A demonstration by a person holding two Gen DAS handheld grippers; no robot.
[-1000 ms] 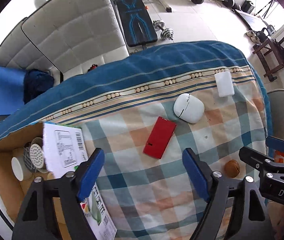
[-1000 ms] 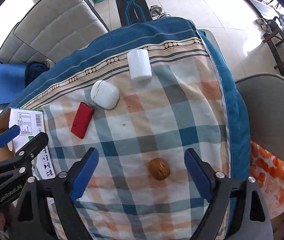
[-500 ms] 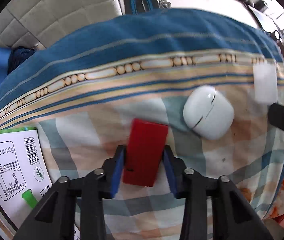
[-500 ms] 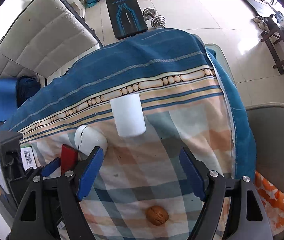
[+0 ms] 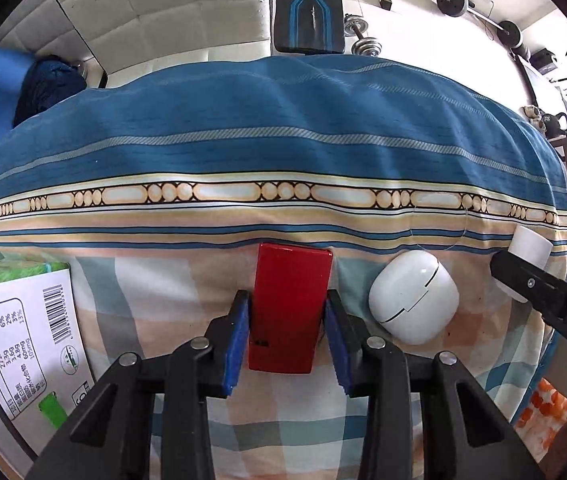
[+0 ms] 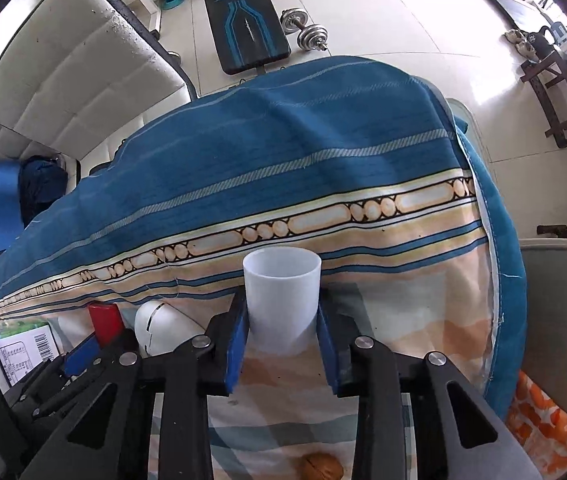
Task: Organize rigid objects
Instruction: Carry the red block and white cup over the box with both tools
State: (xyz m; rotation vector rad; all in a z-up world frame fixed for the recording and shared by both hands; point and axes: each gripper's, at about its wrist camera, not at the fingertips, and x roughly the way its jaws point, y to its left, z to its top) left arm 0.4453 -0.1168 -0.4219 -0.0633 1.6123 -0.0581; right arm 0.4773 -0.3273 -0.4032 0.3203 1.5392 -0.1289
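My left gripper [image 5: 286, 332] is shut on a flat red case [image 5: 289, 304] that lies on the checked cloth [image 5: 163, 280]; its blue pads press both long sides. My right gripper [image 6: 281, 336] is shut on a white plastic cup [image 6: 281, 300] standing upright on the same cloth. Just right of the red case rests a white rounded earbud case [image 5: 413, 296], which also shows as the earbud case [image 6: 159, 328] left of the cup. A brown walnut [image 6: 319, 468] lies on the cloth below the right gripper. The right gripper's black arm [image 5: 547, 300] crosses the left wrist view's right edge.
A printed carton [image 5: 23, 328] lies at the left over a cardboard box. The cloth's blue border [image 6: 283, 140] drops off at the far edge. Beyond are a white padded bench [image 6: 63, 60], dumbbells [image 6: 307, 32] on the floor and an orange patterned cushion [image 6: 543, 416] at the right.
Both grippers came down to the cloth. The left one closed on the red case half a second ago and holds still; the right one moved up to the white cup and closed on it.
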